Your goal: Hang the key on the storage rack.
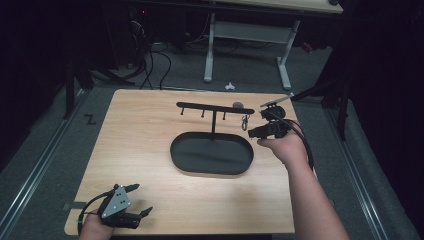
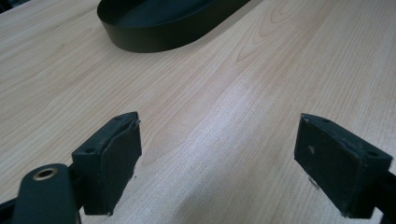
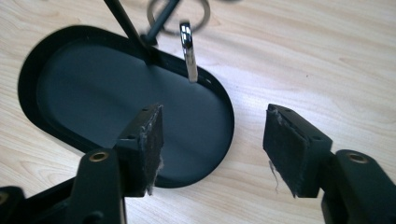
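Dark floor and cables surround the pale wooden table (image 1: 150, 150) where I work, a black oval tray (image 1: 212, 153) with a T-shaped hanger stand (image 1: 215, 108) at its middle. My right gripper (image 1: 260, 131) hovers just beside the right end of the stand's bar, jaws apart and holding nothing. From its own view, my fingers (image 3: 144, 140) frame the tray's near rim, and a silver keyring clip (image 3: 187, 51) hangs from a hook just ahead. I judge the clip is my target, whether just hung or about to be lifted off; I cannot tell which. My left gripper (image 1: 125, 207) rests at the table's near-left corner, well apart from the tray, its pads (image 2: 112, 154) spread wide over bare wood.
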`<state>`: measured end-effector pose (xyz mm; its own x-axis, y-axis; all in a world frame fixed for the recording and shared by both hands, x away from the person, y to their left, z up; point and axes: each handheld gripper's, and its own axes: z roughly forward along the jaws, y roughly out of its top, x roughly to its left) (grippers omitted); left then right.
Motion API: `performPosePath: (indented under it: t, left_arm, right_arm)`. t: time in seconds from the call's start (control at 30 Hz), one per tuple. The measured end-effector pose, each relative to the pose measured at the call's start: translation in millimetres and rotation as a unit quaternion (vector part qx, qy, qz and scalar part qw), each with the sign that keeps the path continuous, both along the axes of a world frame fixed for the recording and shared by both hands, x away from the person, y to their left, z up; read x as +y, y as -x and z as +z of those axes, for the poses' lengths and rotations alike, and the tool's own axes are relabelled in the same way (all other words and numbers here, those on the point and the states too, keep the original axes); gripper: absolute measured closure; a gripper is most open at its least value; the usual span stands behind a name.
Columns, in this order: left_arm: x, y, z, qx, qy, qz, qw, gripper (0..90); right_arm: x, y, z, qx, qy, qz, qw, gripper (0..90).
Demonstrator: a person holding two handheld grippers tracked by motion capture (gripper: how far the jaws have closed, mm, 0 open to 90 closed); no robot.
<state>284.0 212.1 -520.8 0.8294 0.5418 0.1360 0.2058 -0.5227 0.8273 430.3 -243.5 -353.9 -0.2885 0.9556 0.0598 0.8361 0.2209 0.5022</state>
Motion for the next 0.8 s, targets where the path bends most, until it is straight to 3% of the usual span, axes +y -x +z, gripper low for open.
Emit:
performPosePath:
  t: [0.3,0.63,0.8]
  left_arm:
    - [-0.1,-0.1,-0.5,0.002,-0.002,0.0,1.0,15.4]
    - [-1.5,-0.8,-1.4,0.004,-0.002,0.0,1.0,15.3]
    - [-2.0,-0.4,-1.4,0.004,-0.005,-0.001,1.0,15.4]
  right_arm:
    - [-2.1,16.9,-28.8,-0.008,0.002,0.003,1.0,30.9]
    - [1.0,43.8,-65.7,-0.039,0.01,0.009,0.9991,28.0]
    - [2.5,59.2,-84.2,-0.053,-0.004,0.003,0.9986,21.6]
